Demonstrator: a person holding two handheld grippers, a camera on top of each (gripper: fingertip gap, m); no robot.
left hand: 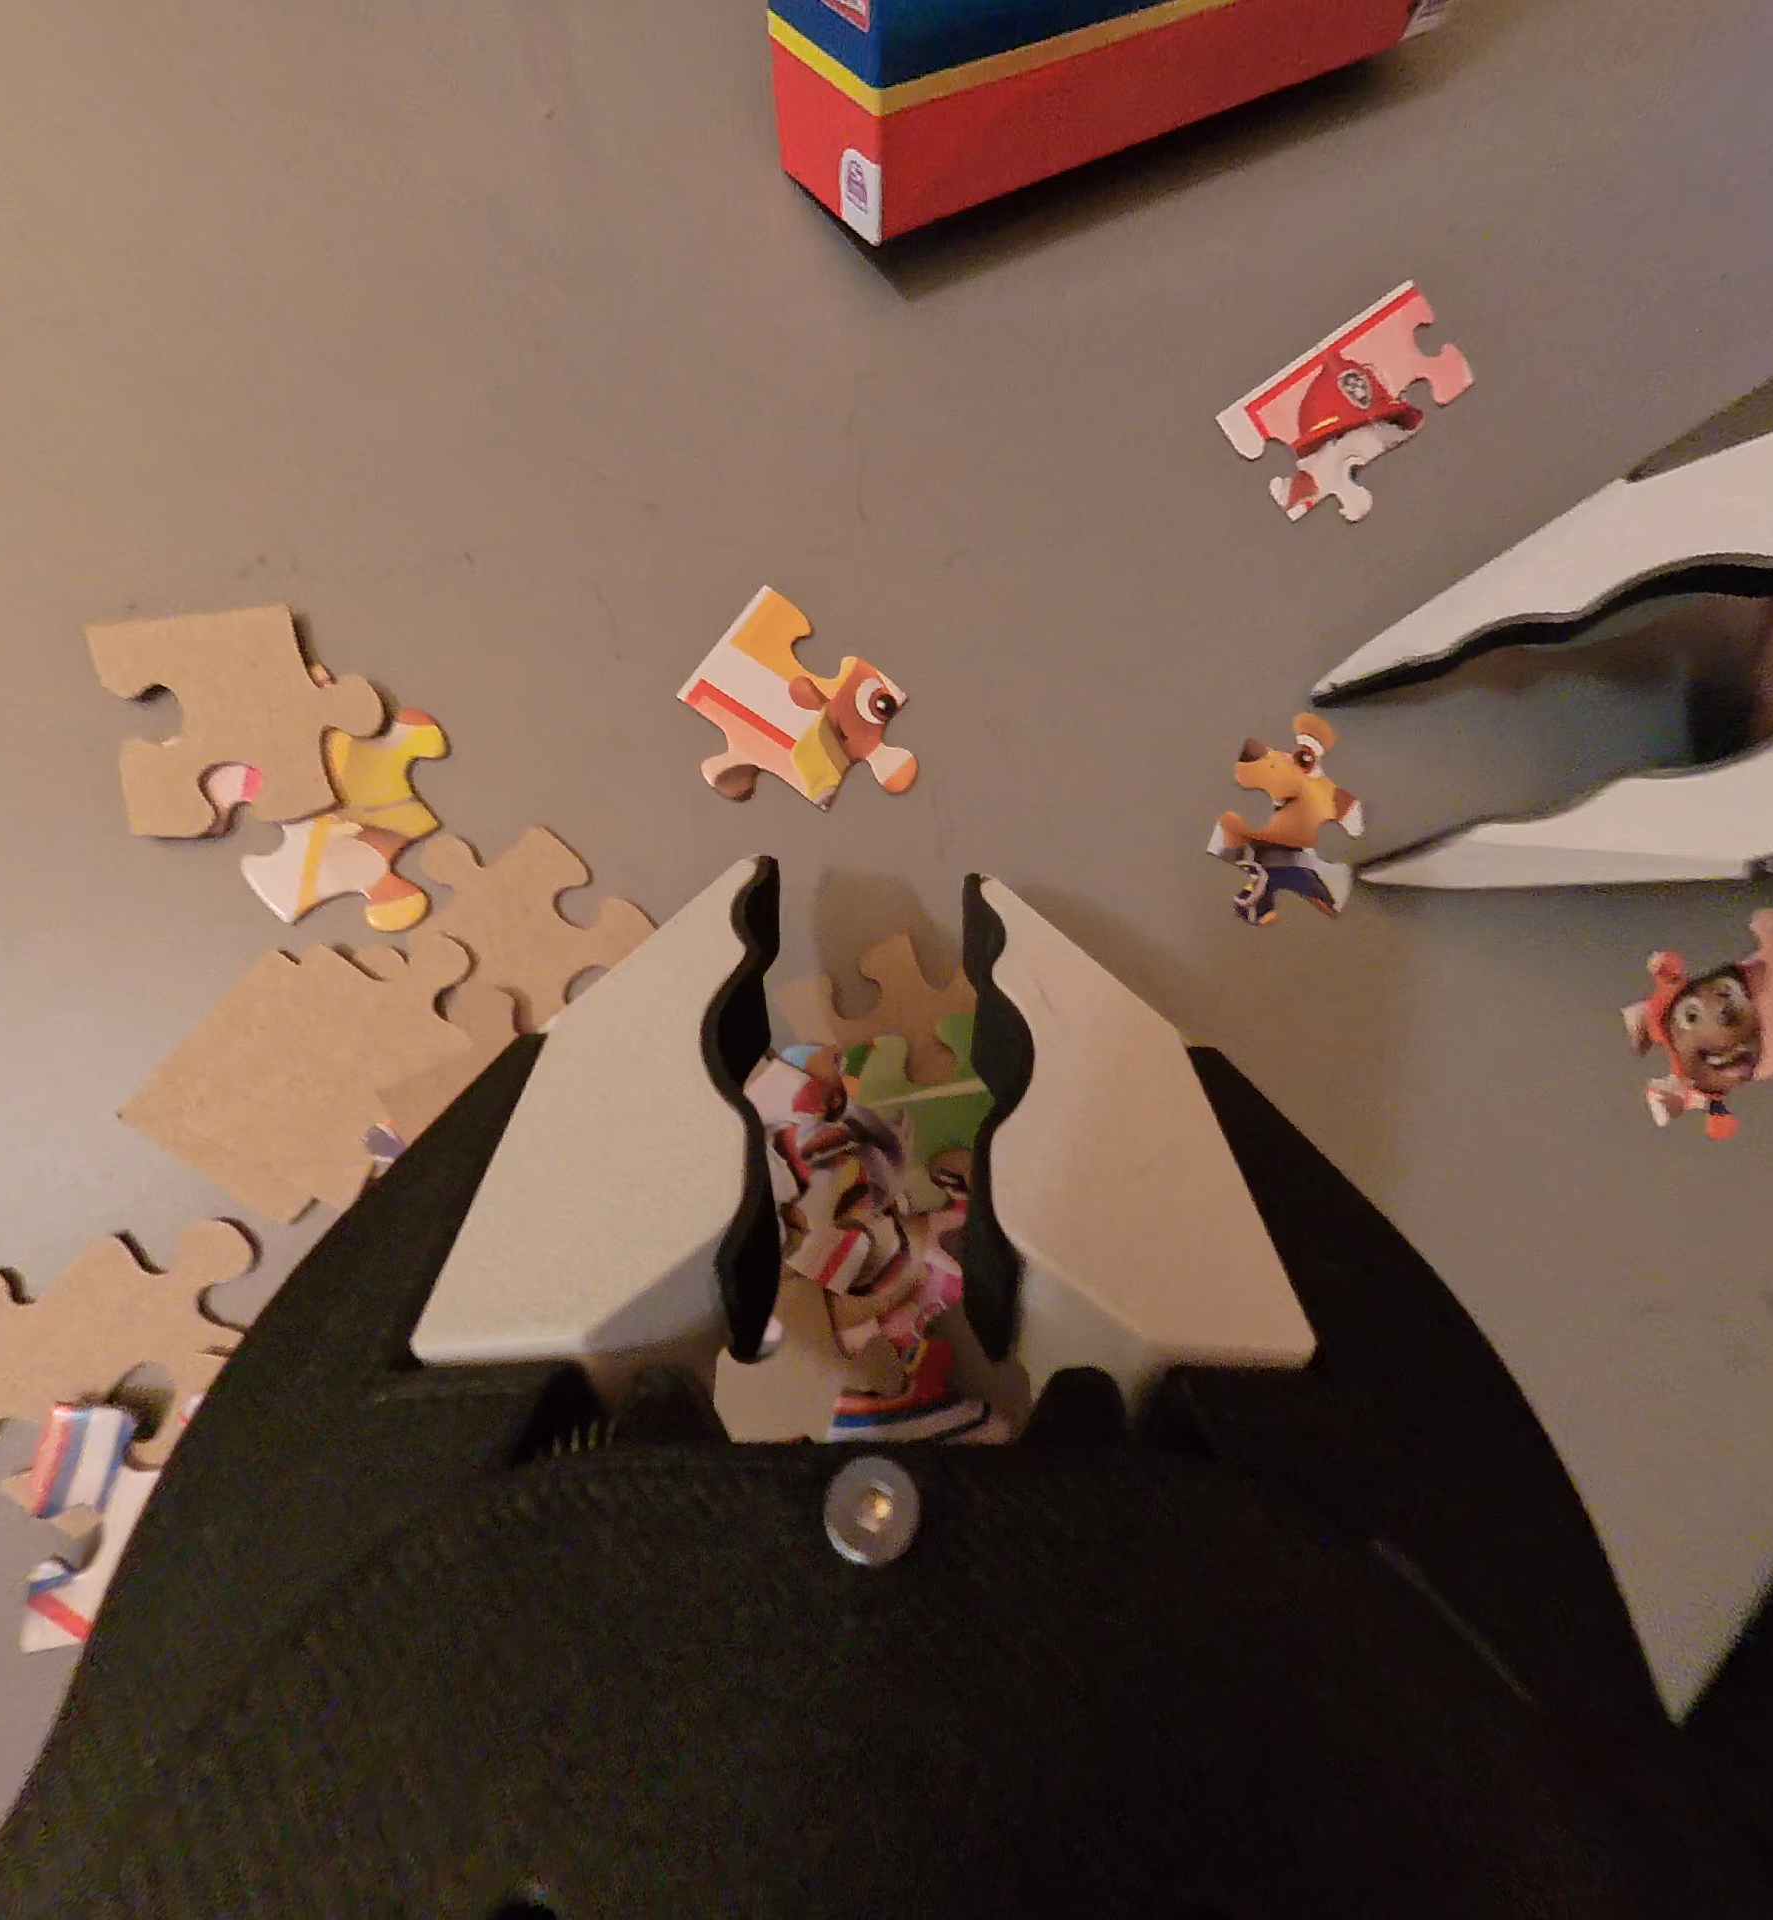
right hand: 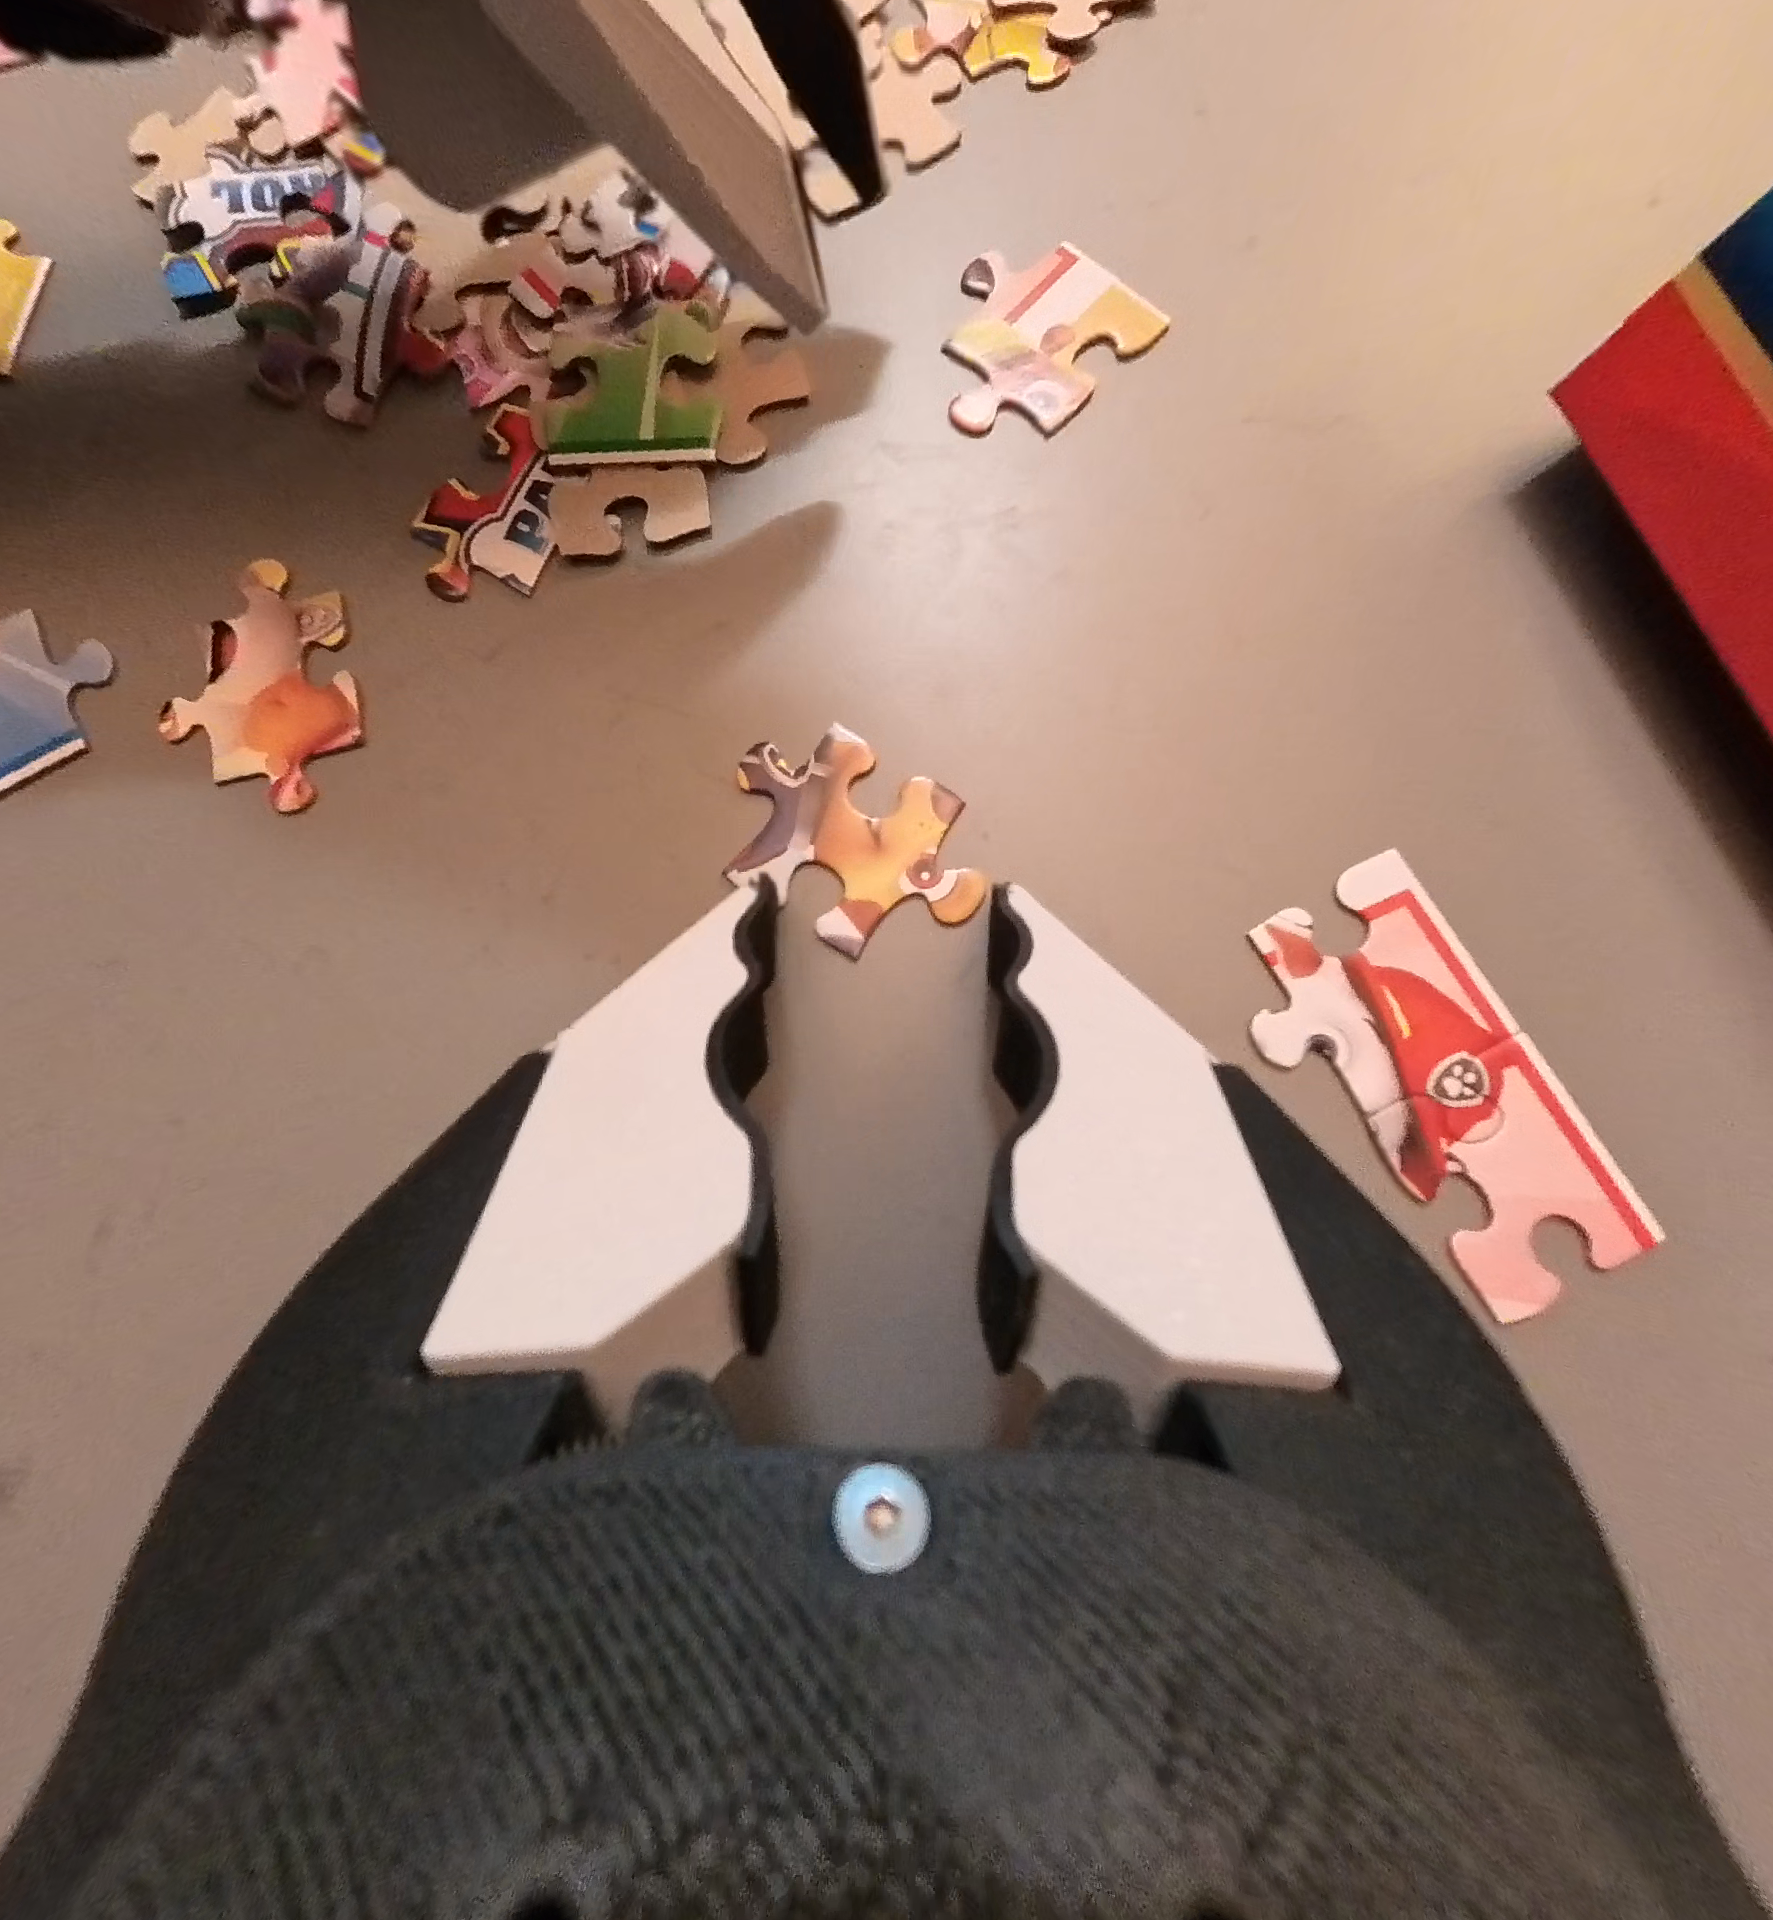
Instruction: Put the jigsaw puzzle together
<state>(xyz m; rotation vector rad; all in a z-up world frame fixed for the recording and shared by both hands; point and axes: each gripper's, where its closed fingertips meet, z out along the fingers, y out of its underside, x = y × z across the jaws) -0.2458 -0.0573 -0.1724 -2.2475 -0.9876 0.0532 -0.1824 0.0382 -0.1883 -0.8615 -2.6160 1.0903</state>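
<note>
My right gripper (right hand: 877, 894) is open and low over the grey table (right hand: 1173, 623). Its two fingertips flank the near edge of an orange dog puzzle piece (right hand: 851, 831), which lies flat, mostly ahead of the tips. The left wrist view shows the same piece (left hand: 1282, 821) just in front of the right gripper (left hand: 1341, 784). My left gripper (left hand: 871, 873) is open and hovers over a loose pile of puzzle pieces (left hand: 861, 1174); nothing is pinched between its pads. In the right wrist view a left finger (right hand: 736, 156) hangs above that pile, by a green piece (right hand: 643, 395).
A red, yellow and blue box (left hand: 1069, 114) stands at the back, also in the right wrist view (right hand: 1744, 468). Two joined red-helmet pieces (right hand: 1433, 1081) lie right of my right gripper. Face-down brown pieces (left hand: 238, 717) and single picture pieces (left hand: 799, 696), (left hand: 1734, 1029) are scattered around. The left gripper's tips are roughly 12 cm from the right gripper's.
</note>
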